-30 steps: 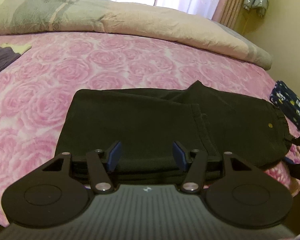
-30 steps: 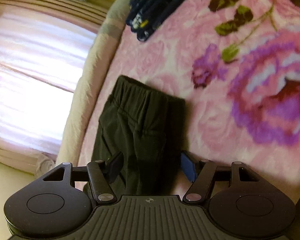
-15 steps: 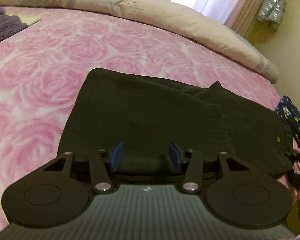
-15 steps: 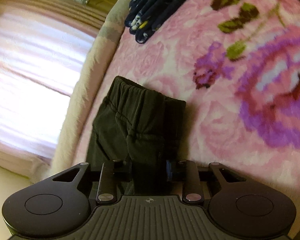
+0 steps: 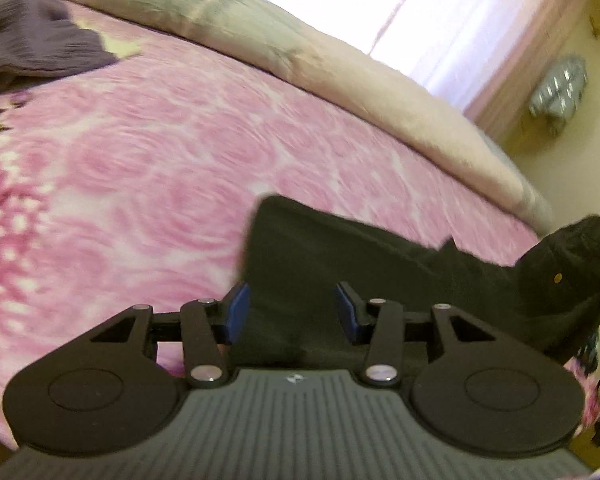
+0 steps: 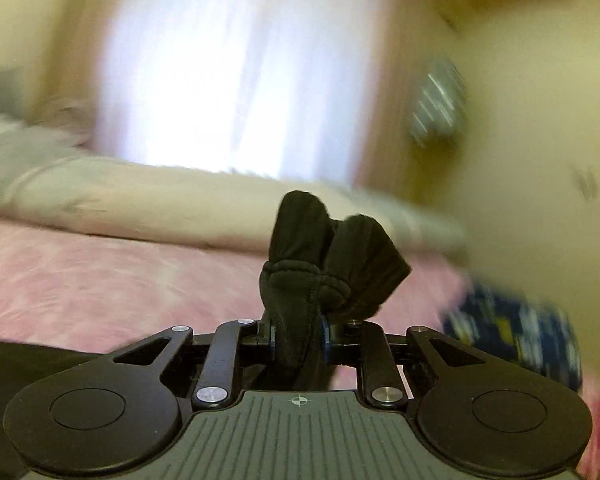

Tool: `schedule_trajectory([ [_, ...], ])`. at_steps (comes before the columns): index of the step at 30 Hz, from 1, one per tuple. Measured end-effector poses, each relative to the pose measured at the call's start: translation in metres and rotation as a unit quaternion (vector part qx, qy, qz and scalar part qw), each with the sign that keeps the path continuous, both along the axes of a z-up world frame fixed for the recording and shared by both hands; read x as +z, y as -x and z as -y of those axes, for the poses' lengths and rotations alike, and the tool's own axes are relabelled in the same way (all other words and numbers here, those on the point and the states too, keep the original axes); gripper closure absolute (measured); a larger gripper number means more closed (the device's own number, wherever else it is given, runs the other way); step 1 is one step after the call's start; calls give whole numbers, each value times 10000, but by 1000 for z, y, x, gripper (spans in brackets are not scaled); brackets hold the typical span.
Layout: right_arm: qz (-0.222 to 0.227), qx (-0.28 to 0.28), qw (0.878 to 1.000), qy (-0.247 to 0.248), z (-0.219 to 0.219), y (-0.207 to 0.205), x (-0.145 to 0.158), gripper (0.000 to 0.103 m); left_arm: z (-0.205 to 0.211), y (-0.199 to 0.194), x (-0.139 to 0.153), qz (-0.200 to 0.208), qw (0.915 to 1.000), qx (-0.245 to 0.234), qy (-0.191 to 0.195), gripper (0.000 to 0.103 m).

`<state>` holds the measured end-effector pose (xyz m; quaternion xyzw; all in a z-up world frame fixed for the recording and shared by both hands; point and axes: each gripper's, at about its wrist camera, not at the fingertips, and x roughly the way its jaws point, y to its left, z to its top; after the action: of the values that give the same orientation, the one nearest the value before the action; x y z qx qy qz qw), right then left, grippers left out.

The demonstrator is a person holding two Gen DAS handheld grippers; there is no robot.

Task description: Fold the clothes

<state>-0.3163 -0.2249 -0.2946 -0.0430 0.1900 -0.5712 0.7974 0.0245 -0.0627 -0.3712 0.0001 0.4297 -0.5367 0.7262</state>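
Observation:
Folded black trousers (image 5: 380, 276) lie on the pink rose bedspread (image 5: 140, 168). My left gripper (image 5: 292, 312) is open, its blue pads on either side of the trousers' near left edge, with cloth between them. My right gripper (image 6: 300, 336) is shut on the trousers' waistband (image 6: 324, 264), which bunches above the pads and is lifted off the bed. In the left wrist view the raised waistband end (image 5: 572, 256) with a brass button shows at the far right.
A beige duvet (image 5: 300, 56) runs along the far side of the bed. A purple garment (image 5: 32, 44) lies at the far left. A navy patterned garment (image 6: 512, 332) lies to the right. A curtained window (image 6: 236, 64) is behind.
My right gripper closed on the waistband and lifted it, swinging up from looking down at the bed. My left gripper shifted toward the trousers' left edge and stayed open.

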Motion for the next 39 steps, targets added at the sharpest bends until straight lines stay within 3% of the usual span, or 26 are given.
schedule_trajectory([
  [3, -710, 735, 9934, 511, -37, -51, -17, 84, -14, -25, -6, -163, 9995, 271, -33, 62],
  [7, -1742, 1795, 9651, 772, -78, -105, -69, 83, -27, -48, -22, -397, 9977, 487, -235, 62],
  [12, -2712, 2808, 9206, -13, -105, -147, -142, 83, -34, -59, -39, -714, 9954, 513, -380, 63],
  [14, -2656, 2767, 9235, 16, -104, -152, -143, 83, -37, -62, -43, -748, 9953, 492, -375, 63],
  [16, -2234, 2760, 9346, -196, -99, -152, -125, 83, -39, -67, -45, -771, 9951, 491, -375, 63],
  [21, -1601, 2934, 9416, 416, -106, -154, -83, 83, -42, -73, -48, -829, 9949, 492, -309, 63],
  [26, -2436, 3383, 9088, 132, -133, -178, -126, 83, -45, -74, -49, -890, 9945, 486, -258, 63],
  [31, -2045, 3567, 9112, 260, -141, -177, -115, 83, -44, -78, -52, -930, 9942, 481, -239, 63],
  [36, -2462, 3625, 8982, 340, -148, -186, -134, 83, -44, -77, -51, -866, 9950, 432, -262, 63],
  [39, -2555, 3599, 8965, 382, -149, -187, -138, 83, -45, -79, -53, -921, 9945, 440, -248, 63],
])
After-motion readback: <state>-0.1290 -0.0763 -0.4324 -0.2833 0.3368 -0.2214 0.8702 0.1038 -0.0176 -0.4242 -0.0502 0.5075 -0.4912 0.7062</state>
